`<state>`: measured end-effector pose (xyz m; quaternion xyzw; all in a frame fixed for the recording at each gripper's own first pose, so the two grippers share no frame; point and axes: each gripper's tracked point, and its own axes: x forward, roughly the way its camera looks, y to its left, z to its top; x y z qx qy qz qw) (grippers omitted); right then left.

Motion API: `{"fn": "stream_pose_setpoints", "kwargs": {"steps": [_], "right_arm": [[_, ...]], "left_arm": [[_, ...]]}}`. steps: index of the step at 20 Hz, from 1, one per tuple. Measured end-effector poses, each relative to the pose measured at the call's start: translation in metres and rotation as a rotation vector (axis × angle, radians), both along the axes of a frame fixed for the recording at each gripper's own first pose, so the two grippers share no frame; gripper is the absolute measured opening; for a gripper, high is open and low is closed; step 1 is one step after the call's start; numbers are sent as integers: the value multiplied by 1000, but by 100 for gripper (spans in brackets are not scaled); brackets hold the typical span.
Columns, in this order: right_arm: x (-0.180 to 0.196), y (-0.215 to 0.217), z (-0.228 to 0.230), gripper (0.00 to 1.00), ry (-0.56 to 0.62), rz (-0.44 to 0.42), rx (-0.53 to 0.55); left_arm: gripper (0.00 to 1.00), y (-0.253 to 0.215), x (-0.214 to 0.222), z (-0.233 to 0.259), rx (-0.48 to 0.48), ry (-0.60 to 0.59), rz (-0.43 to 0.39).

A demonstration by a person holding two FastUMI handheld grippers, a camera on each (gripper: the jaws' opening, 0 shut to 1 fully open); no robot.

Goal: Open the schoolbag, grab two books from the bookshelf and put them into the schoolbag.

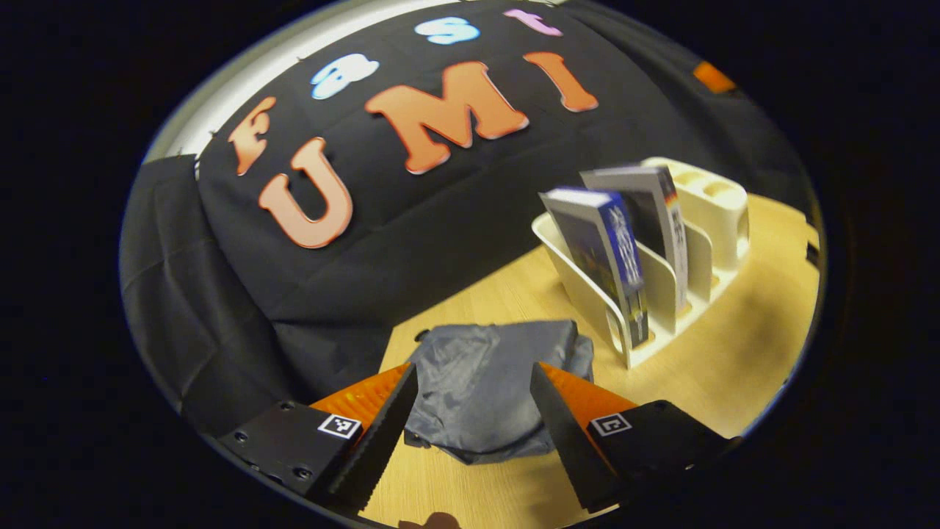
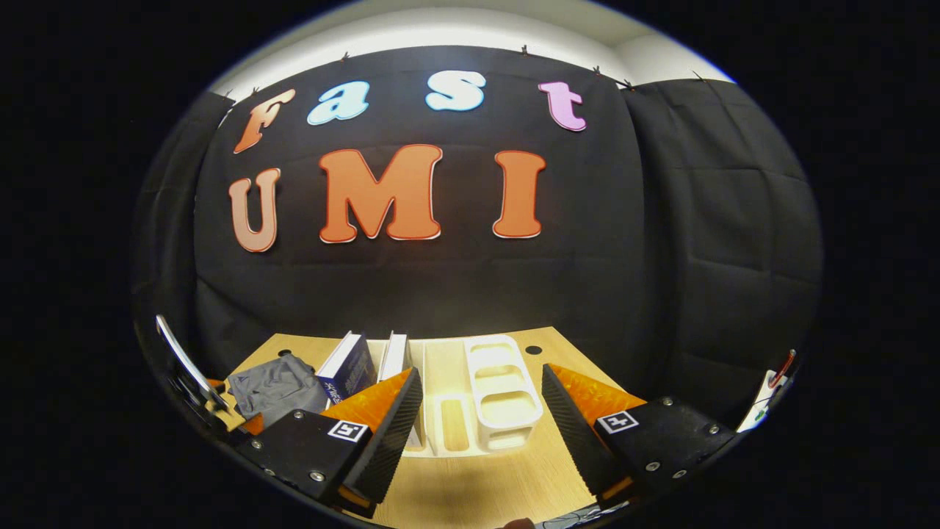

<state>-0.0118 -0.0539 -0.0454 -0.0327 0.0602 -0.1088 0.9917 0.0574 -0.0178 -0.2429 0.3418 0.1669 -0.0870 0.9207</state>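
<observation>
Books (image 1: pixel 624 250), two of them, stand in the white bookshelf (image 1: pixel 587 294) on the right of the left gripper view, on the wooden table (image 1: pixel 734 353). The grey schoolbag (image 1: pixel 485 389) lies low in the middle, between the wide-open fingers of the left gripper (image 1: pixel 474 433), which hold nothing. In the right gripper view the right gripper (image 2: pixel 481 430) is wide open and empty too, with the bookshelf between its fingers.
</observation>
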Motion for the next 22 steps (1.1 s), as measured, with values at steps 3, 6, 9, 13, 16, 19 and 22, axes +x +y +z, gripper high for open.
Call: {"fn": "stream_pose_setpoints", "kwargs": {"steps": [3,6,9,13,16,19,22], "right_arm": [[-9,-15,-4,97,8,-40,15],[-16,-24,-8,97,19,-71,16],[-19,-28,-12,97,33,-90,16],[-19,-28,-15,97,41,-98,31],[-17,-28,-16,97,47,-98,32],[-14,-26,-19,97,49,-93,57],[-10,-22,-19,97,49,-85,75]], "left_arm": [[94,-7,5,-70,43,162,-27],[95,-1,19,-86,89,172,-10],[96,-2,29,-92,121,161,-4],[95,0,38,-99,146,174,7],[76,1,39,-94,162,156,3],[52,-2,37,-93,177,167,-11],[34,-5,36,-88,181,202,-10]]}}
